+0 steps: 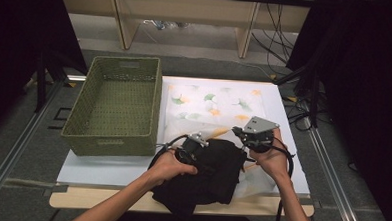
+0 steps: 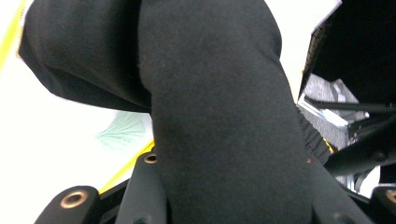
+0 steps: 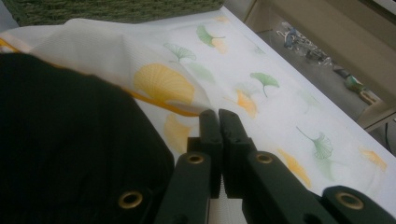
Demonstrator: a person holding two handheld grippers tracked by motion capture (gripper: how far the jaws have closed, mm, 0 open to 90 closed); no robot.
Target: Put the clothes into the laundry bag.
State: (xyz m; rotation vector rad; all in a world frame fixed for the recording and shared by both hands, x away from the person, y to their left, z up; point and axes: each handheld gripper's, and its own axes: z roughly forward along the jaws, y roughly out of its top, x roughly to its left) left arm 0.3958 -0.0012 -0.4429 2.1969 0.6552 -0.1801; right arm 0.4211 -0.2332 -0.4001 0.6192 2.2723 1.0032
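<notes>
Black fabric (image 2: 219,116) crowds the left gripper view, draped over and between the left tongs (image 1: 195,146), whose jaws stand partly apart and appear clamped on a thick fold of it. From the high view the garment lies bunched at lower centre of the frame, on the leaf-printed cloth (image 1: 219,104) that covers the worktop (image 1: 101,166), with the green woven basket (image 1: 116,104) at upper left, just beside the cloth.

Right tongs (image 3: 218,116) – pressed fully together, with nothing I can make out between the tips – sit at the garment's right edge, over the printed cloth.

To do this step well (folding or gathering the garment, I judge), keep the left grip deep in the fold so it cannot slip, and open the right tongs to catch only the black edge – not the printed cloth beneath, which would lift with it.
</notes>
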